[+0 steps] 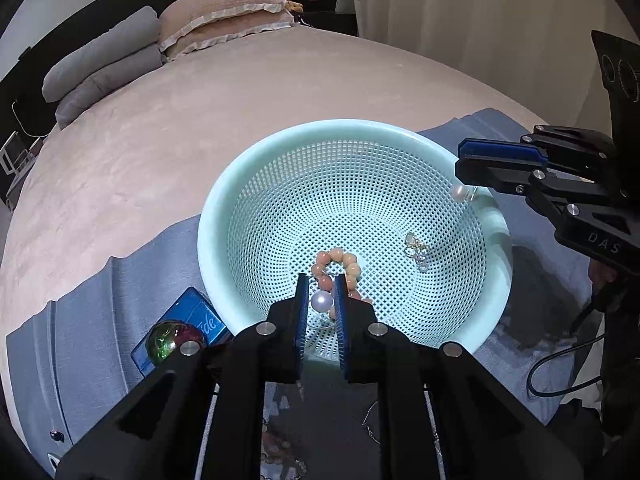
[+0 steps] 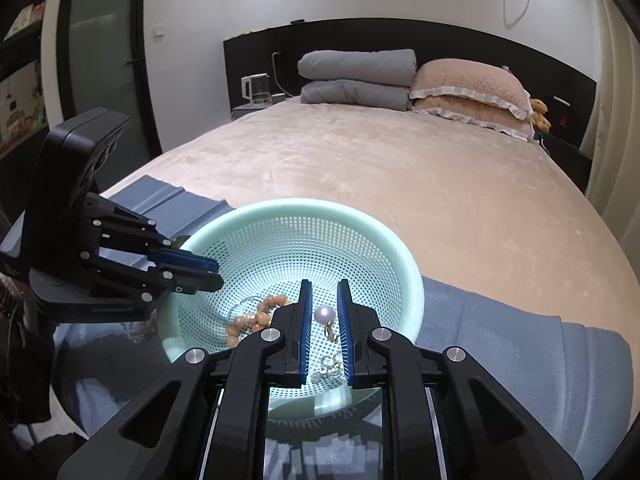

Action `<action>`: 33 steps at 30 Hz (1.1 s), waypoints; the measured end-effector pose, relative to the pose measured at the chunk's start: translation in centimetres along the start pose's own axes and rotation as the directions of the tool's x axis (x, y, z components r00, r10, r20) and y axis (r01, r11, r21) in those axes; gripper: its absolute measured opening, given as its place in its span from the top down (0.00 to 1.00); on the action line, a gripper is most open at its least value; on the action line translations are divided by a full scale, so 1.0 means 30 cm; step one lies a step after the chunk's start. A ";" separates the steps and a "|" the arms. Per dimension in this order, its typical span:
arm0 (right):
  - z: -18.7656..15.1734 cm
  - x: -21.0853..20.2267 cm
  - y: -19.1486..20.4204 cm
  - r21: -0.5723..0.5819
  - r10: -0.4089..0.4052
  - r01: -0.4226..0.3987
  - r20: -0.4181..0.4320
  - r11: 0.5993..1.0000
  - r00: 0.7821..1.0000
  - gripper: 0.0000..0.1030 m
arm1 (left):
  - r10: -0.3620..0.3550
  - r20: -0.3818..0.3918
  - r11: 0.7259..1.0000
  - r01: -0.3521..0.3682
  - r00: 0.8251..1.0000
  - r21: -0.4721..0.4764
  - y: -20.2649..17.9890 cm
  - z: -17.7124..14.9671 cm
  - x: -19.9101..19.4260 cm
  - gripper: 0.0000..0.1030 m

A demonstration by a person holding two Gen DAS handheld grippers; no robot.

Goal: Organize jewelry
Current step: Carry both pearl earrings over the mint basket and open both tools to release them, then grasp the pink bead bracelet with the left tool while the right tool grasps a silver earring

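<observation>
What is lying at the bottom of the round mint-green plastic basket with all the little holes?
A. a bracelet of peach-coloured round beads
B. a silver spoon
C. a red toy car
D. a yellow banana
A: a bracelet of peach-coloured round beads lies curled on the bottom of the round mint-green plastic basket, next to some small shiny rings.

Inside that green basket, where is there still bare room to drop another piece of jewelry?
The basket's far, upper mesh slope is bare. The bottom is crowded: the orange bead bracelet near the left gripper, small metal rings to its right. A pearl sits between the right gripper's fingers.
</observation>
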State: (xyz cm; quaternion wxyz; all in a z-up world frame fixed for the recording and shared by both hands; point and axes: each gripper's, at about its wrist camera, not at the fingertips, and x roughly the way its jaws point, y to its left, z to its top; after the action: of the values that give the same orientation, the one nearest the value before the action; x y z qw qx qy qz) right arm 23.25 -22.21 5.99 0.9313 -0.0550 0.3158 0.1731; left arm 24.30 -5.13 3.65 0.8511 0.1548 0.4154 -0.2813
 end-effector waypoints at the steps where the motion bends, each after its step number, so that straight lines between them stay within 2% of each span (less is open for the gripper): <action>1: -0.003 -0.003 -0.005 0.005 -0.013 0.013 -0.001 1.000 1.000 0.54 | 0.006 0.009 1.000 -0.006 1.000 -0.003 0.001 -0.003 -0.012 0.74; 3: -0.012 -0.025 -0.019 0.033 -0.037 0.036 0.020 0.999 0.999 0.30 | 0.014 0.041 1.000 -0.013 0.999 -0.018 0.011 -0.007 -0.048 0.48; 4: -0.012 -0.039 -0.027 0.046 -0.043 0.041 0.037 0.998 0.998 0.24 | 0.015 0.058 1.000 -0.014 0.998 -0.024 0.018 -0.012 -0.071 0.41; 5: -0.012 -0.052 -0.035 0.062 -0.053 0.049 0.051 0.997 0.997 0.20 | 0.024 0.073 0.999 -0.022 0.997 -0.028 0.023 -0.017 -0.092 0.29; 6: -0.013 -0.065 -0.039 0.074 -0.063 0.059 0.062 0.996 0.996 0.17 | 0.042 0.083 0.999 -0.039 0.996 -0.032 0.026 -0.024 -0.113 0.22; 7: -0.014 -0.080 -0.042 0.082 -0.075 0.069 0.073 0.994 0.995 0.17 | 0.058 0.086 0.998 -0.055 0.995 -0.037 0.033 -0.029 -0.131 0.20; 9: -0.017 -0.103 -0.047 0.095 -0.085 0.078 0.081 0.992 0.993 0.16 | 0.085 0.082 0.995 -0.081 0.993 -0.058 0.051 -0.044 -0.162 0.09; 20: -0.044 -0.246 -0.016 0.117 -0.085 0.072 0.110 0.991 0.990 0.16 | 0.168 0.018 0.969 -0.162 0.986 -0.187 0.161 -0.146 -0.268 0.08; 25: -0.068 -0.307 0.010 0.113 -0.083 0.071 0.111 0.991 0.990 0.16 | 0.166 -0.002 0.963 -0.163 0.986 -0.213 0.156 -0.200 -0.303 0.08; 33: -0.129 -0.359 0.073 0.074 -0.065 0.056 0.116 0.996 0.991 0.16 | 0.123 0.011 0.976 -0.119 0.992 -0.184 0.091 -0.268 -0.355 0.08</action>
State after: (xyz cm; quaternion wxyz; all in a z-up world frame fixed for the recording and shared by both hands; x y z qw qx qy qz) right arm 12.29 -24.09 9.49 0.9545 -0.0214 0.2643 0.1364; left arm 15.68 4.77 7.31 0.8818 0.0978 0.4196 -0.1916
